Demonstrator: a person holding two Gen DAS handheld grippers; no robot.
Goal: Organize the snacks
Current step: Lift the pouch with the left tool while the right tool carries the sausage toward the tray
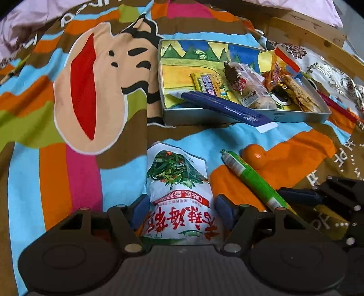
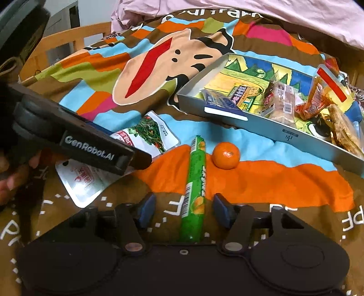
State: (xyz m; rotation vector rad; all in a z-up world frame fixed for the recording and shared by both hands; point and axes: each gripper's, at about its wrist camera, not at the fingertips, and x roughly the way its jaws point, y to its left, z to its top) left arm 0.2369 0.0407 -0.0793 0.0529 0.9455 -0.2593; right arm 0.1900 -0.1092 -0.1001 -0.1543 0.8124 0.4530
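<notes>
A white seaweed snack pouch (image 1: 179, 195) lies on the colourful blanket between the fingers of my left gripper (image 1: 182, 210); the blue pads sit at the pouch's sides, touching or nearly so. It also shows in the right wrist view (image 2: 145, 136). A green sausage stick (image 2: 194, 189) lies between the open fingers of my right gripper (image 2: 184, 210), untouched. It shows in the left view too (image 1: 254, 179). A mandarin (image 2: 226, 155) sits just right of the stick. The metal tin (image 1: 200, 115) holds several snacks.
A blue wrapped bar (image 1: 229, 108) hangs over the tin's near rim. The tin (image 2: 268, 129) sits at the right in the right wrist view. My left gripper's body (image 2: 79, 141) crosses the left side there. A pink quilt (image 2: 250, 13) and wooden bed frame (image 1: 302, 27) lie behind.
</notes>
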